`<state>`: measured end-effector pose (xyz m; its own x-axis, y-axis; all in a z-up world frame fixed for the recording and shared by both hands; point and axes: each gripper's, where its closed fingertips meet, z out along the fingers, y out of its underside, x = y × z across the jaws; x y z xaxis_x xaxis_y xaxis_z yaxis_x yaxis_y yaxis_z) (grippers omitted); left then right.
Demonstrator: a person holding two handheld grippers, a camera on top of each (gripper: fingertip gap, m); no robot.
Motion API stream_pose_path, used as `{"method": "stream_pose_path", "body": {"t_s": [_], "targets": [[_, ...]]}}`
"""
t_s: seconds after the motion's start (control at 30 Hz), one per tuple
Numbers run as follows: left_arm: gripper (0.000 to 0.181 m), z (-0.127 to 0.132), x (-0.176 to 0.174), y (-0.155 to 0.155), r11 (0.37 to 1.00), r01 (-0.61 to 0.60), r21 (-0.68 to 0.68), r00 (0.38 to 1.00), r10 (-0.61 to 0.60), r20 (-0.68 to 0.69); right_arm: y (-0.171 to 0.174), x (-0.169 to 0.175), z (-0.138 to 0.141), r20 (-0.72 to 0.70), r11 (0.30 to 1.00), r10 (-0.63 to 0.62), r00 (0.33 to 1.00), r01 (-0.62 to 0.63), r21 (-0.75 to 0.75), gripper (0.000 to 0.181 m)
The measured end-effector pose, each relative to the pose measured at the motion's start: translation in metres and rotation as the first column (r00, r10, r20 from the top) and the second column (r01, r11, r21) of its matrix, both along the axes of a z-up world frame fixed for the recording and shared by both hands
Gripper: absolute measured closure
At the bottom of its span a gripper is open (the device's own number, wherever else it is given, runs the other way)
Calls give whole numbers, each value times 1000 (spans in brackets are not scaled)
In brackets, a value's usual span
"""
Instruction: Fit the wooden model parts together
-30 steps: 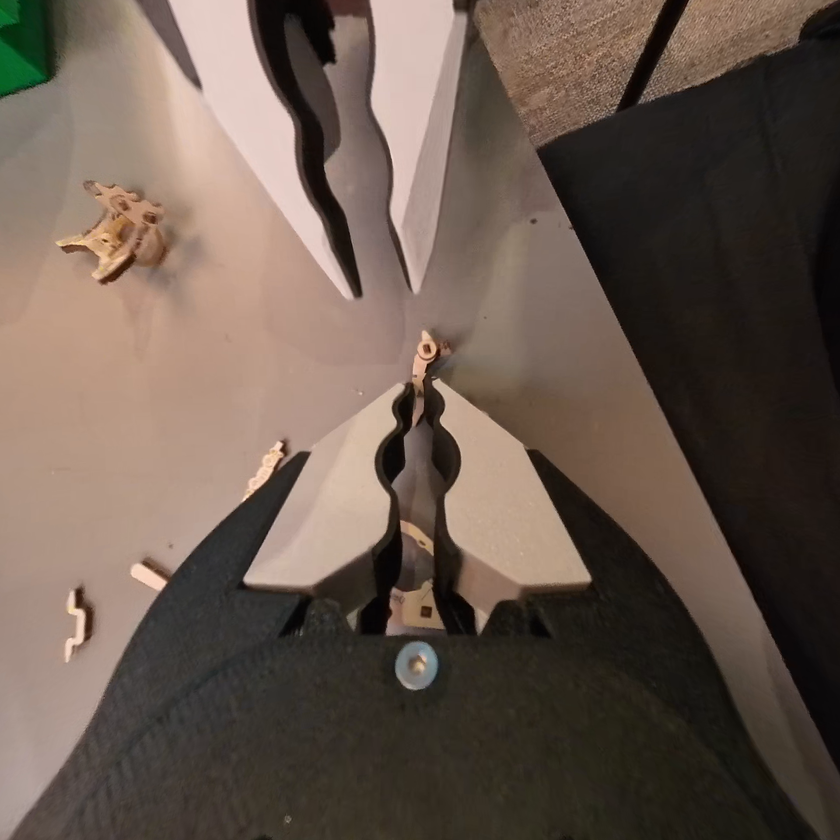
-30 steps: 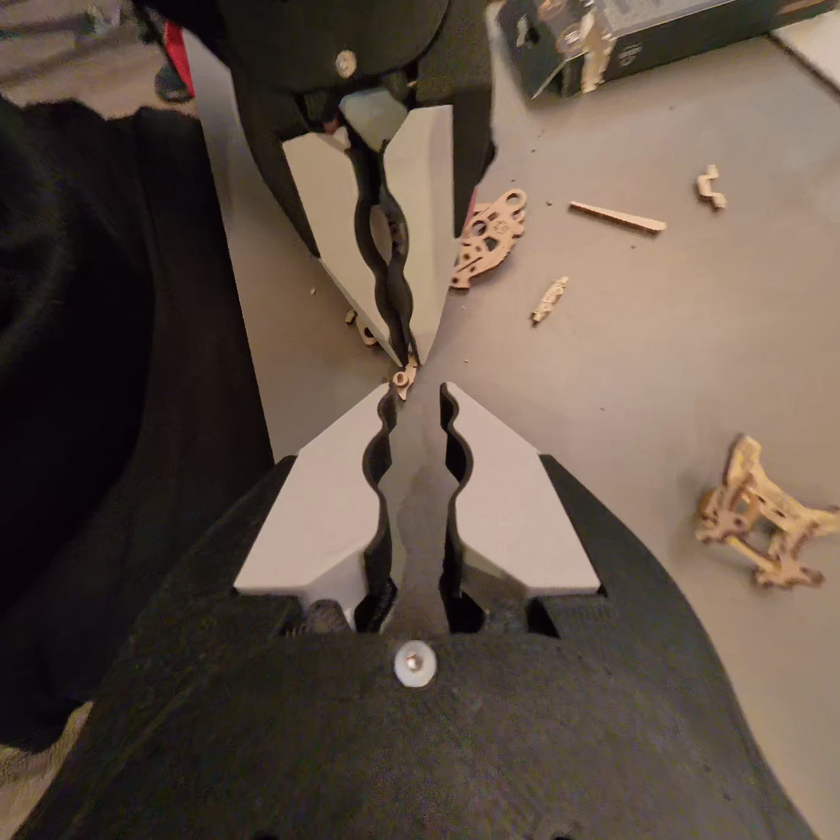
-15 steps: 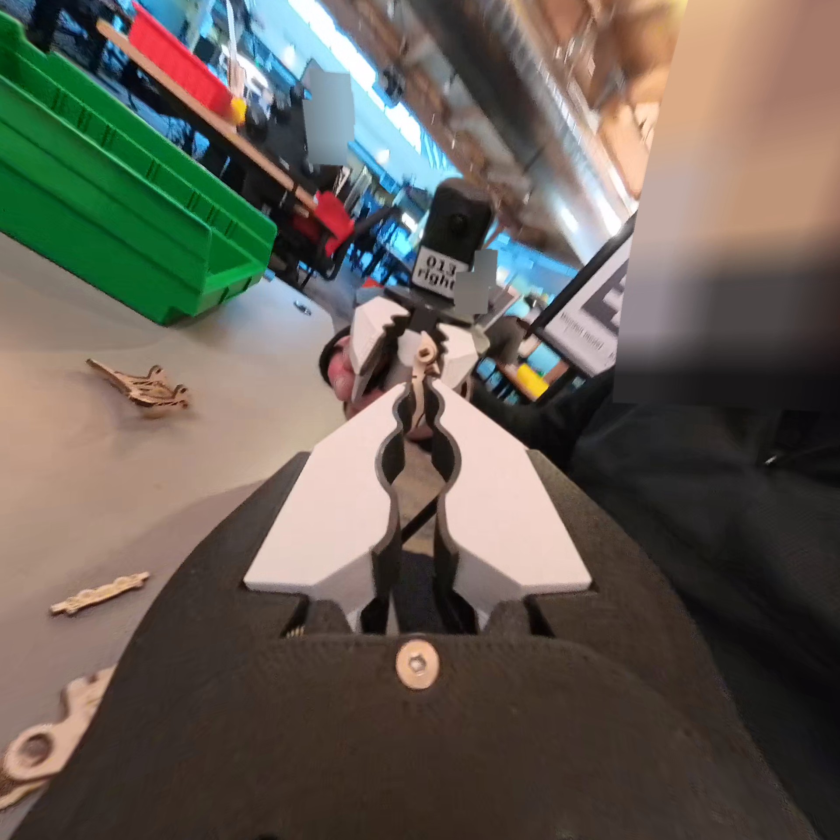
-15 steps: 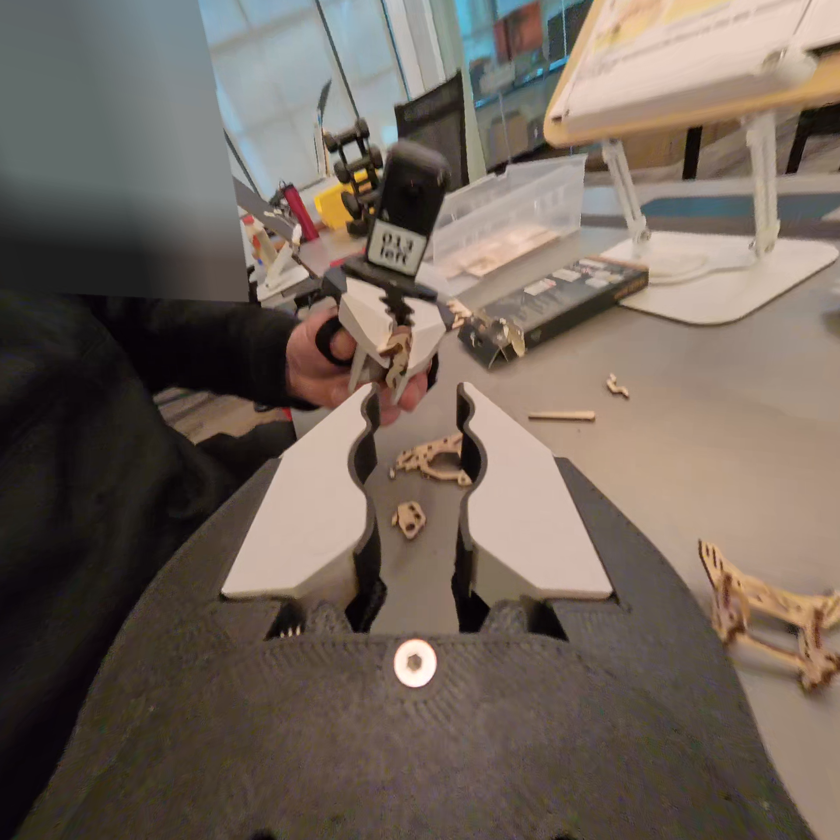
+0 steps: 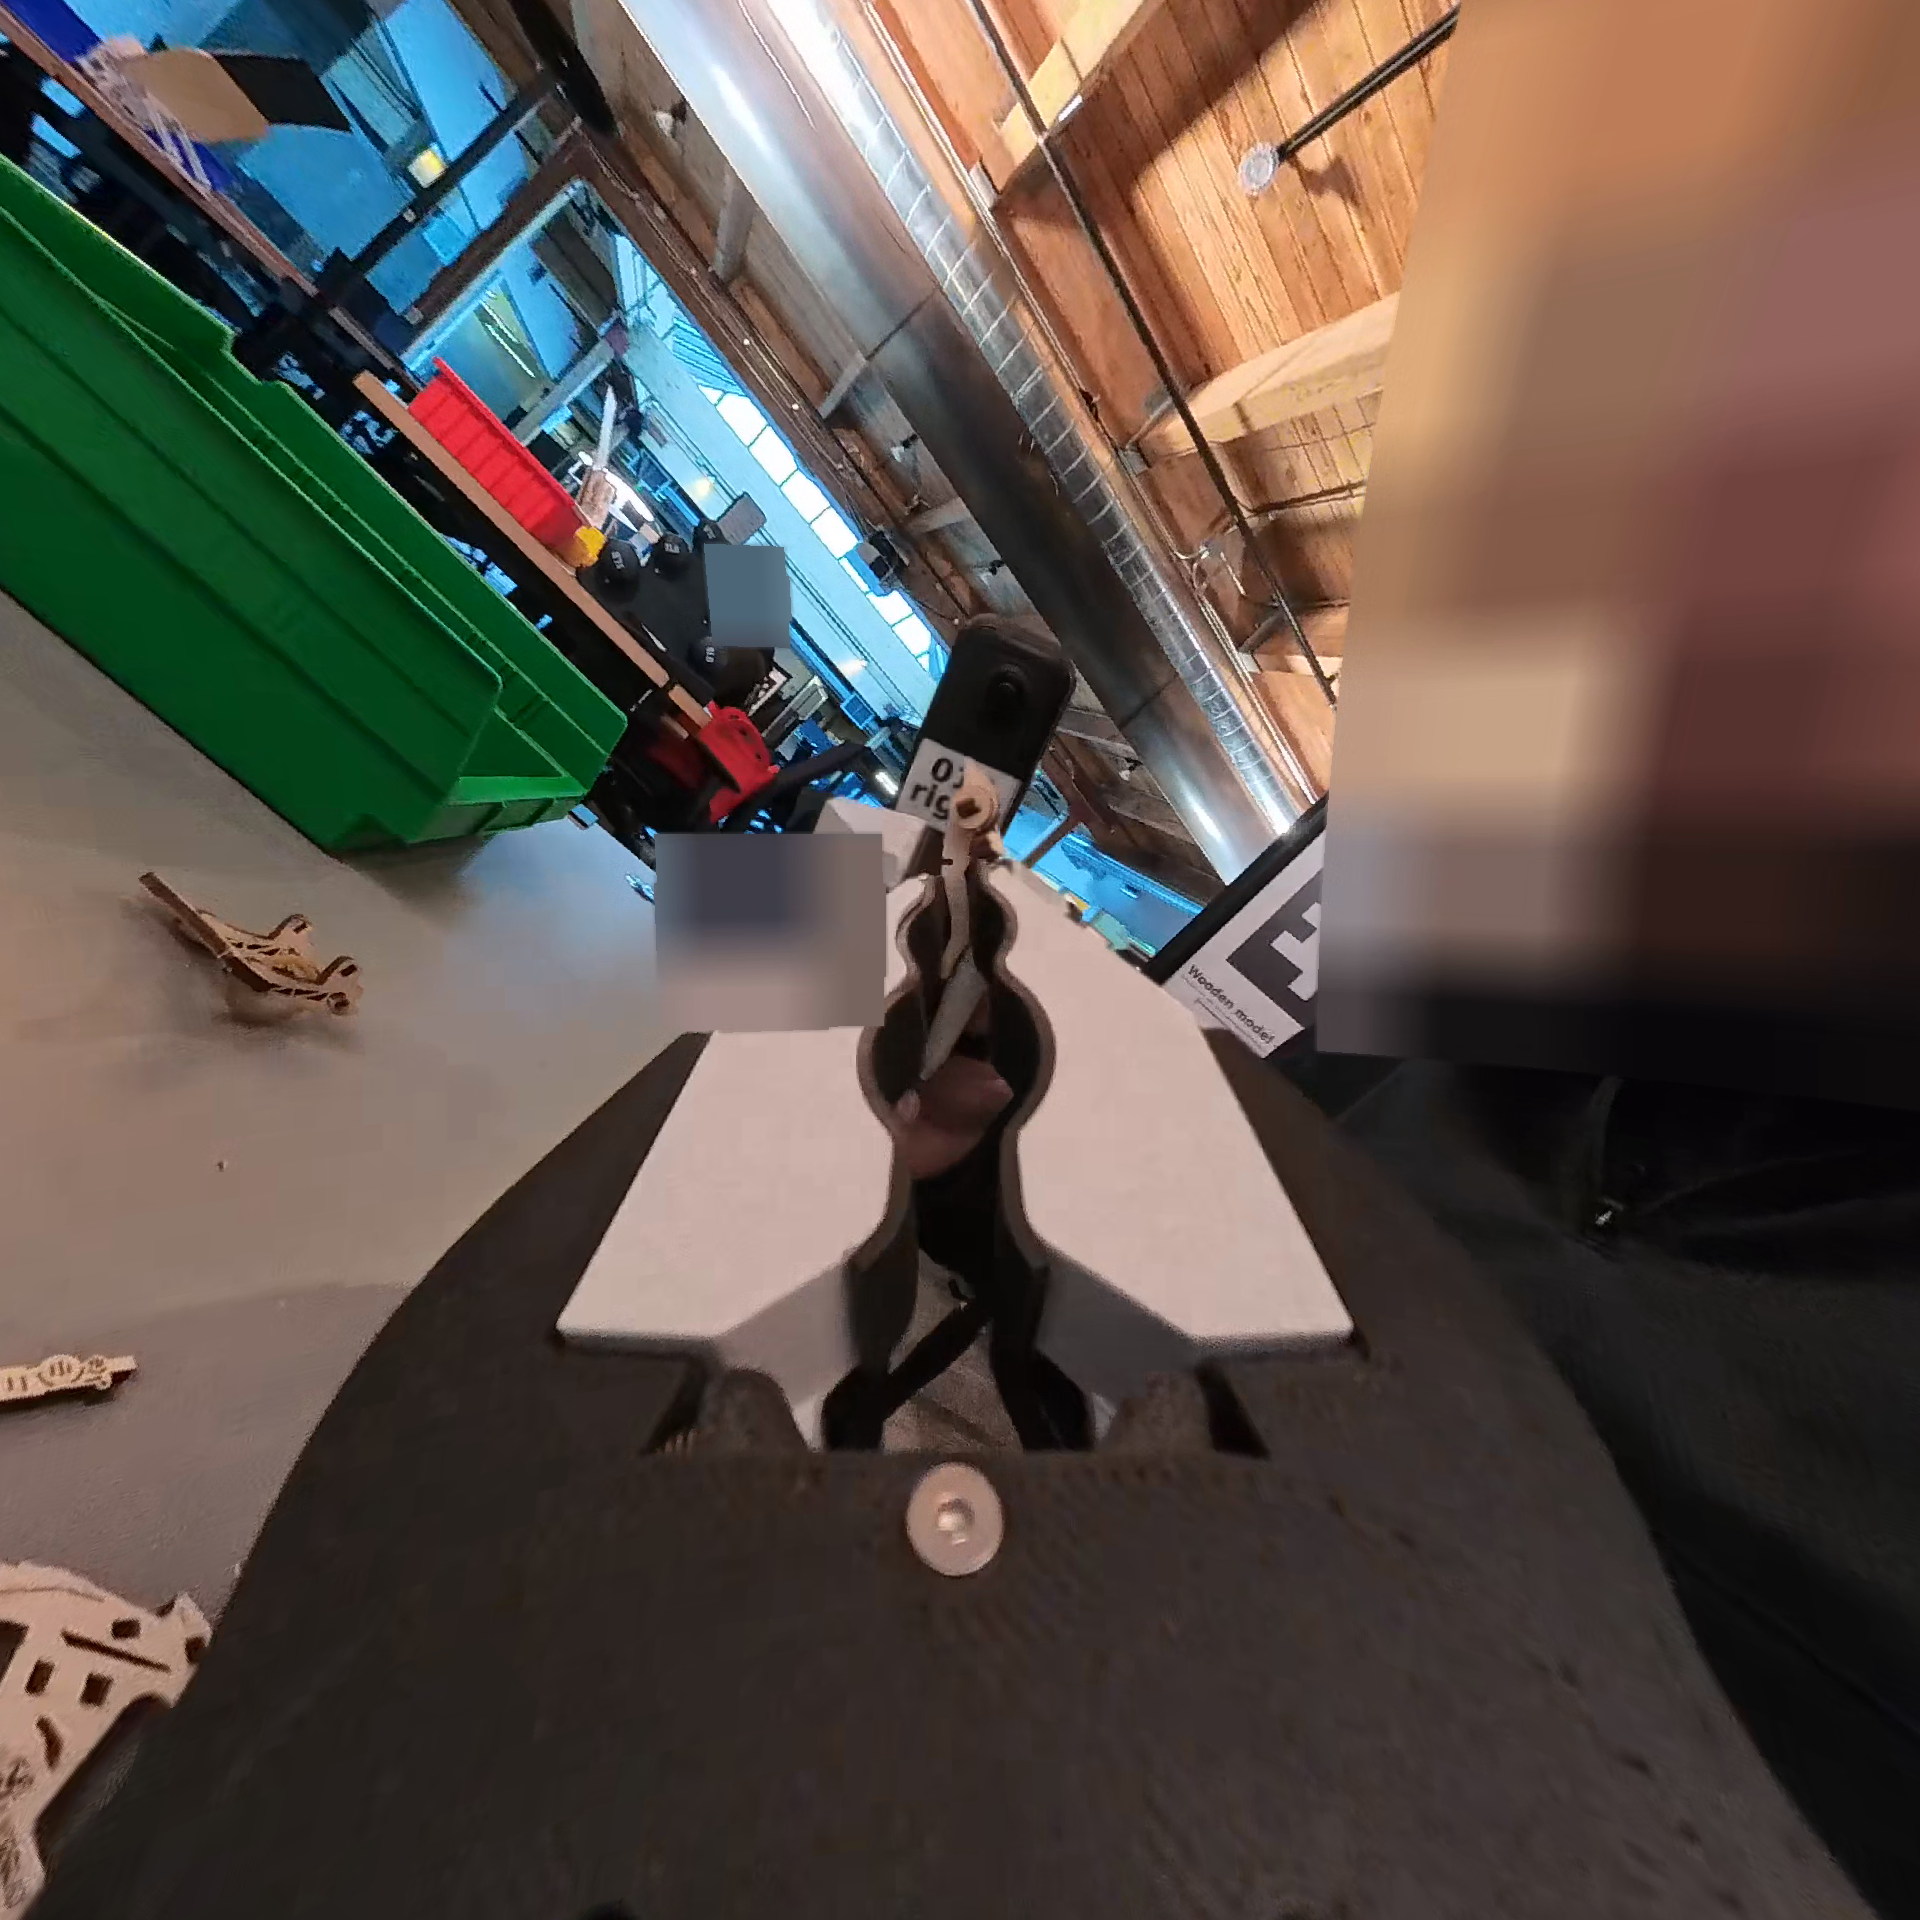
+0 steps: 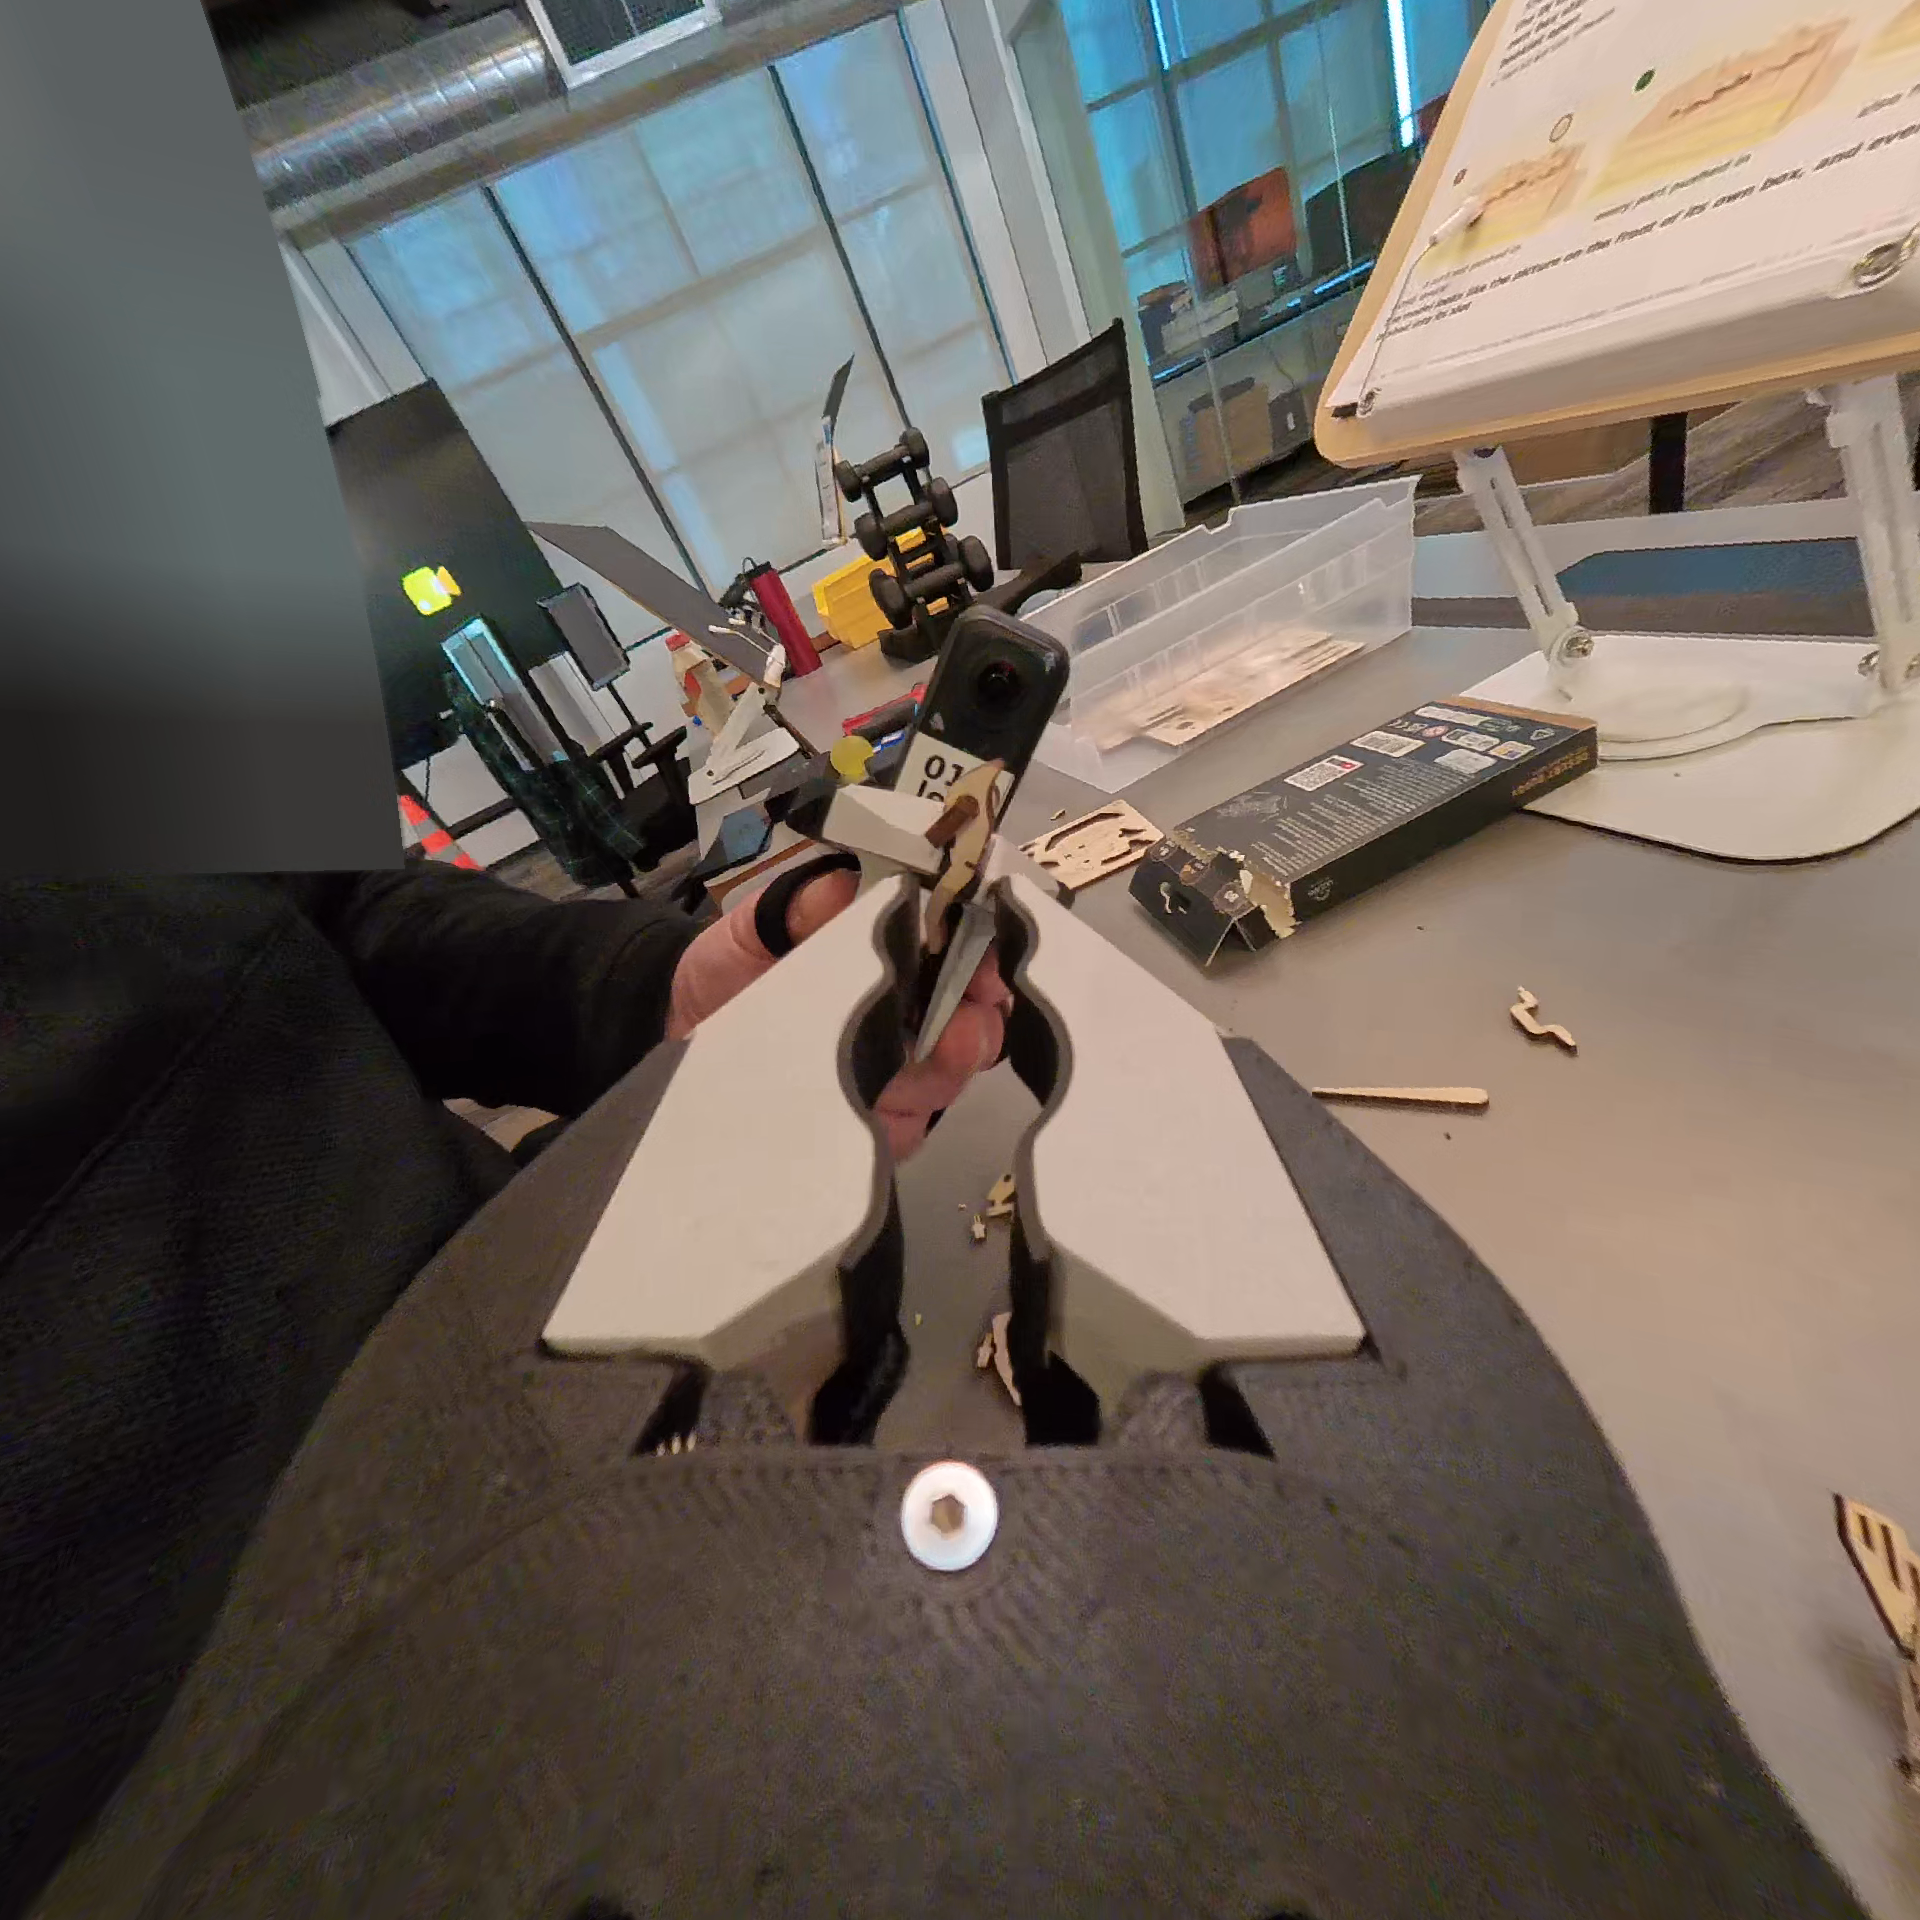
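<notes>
Listing what we find on and above the grey table (image 6: 1558,1195): our left gripper (image 5: 958,883), white-fingered on a black body, is raised off the surface with its tips pinched on a thin pale wooden model strip (image 5: 961,935) that stands nearly upright between them, its round-holed end poking above the tips. Our right gripper (image 6: 954,894), of the same make, faces it with its tips close either side of that strip; whether they grip it or only flank it we cannot tell, since the other tool's fingers crowd the same spot. A bare hand (image 6: 935,1049) in a black sleeve holds the opposite tool and fills the gap behind the fingers, blocking the view beyond. Lying loose on the table: a flat oblong wooden stick (image 6: 1397,1095), a small zigzag wooden piece (image 6: 1543,1020), a torn black cardboard box (image 6: 1371,821), a punched plywood sheet (image 6: 1091,844), a clear plastic bin (image 6: 1236,623), and a white stand carrying an instruction board (image 6: 1662,208). On the left side: a partly built wooden model assembly (image 5: 260,956), a small notched wooden strip (image 5: 62,1377), a perforated wooden plate (image 5: 73,1683) at the lower edge, and stacked green plastic bins (image 5: 260,582).
</notes>
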<state>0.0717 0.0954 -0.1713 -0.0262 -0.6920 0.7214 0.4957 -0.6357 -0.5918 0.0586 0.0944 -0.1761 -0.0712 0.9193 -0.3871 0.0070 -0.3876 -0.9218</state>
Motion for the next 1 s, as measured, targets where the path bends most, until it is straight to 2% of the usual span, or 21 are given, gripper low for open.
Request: {"method": "stream_pose_path", "body": {"t_s": [0.07,0.3,0.57,0.77,0.9,1.0], "targets": [[179,1,0,-2,1000,-12,-6,1000,12,6,-2,-3,0,5,1000,1,1000,-1,17,166],[176,-6,-8,-14,995,-77,-56,997,77,13,-14,-15,-10,60,997,28,998,-32,76,171],[168,-21,-20,-28,987,-159,-27,975,152,-165,-27,-27,-27,79,993,114,990,-114,-8,174],[159,-27,-32,-23,976,-201,-85,969,185,-166,-22,-31,-39,62,986,130,990,-123,-110,177],[156,-34,-37,-20,969,-220,-111,965,200,-170,-22,-35,-43,85,988,135,987,-127,-92,181],[154,-44,-47,-16,958,-263,-118,941,228,-249,-21,-36,-49,107,988,138,985,-129,-87,181]]}}
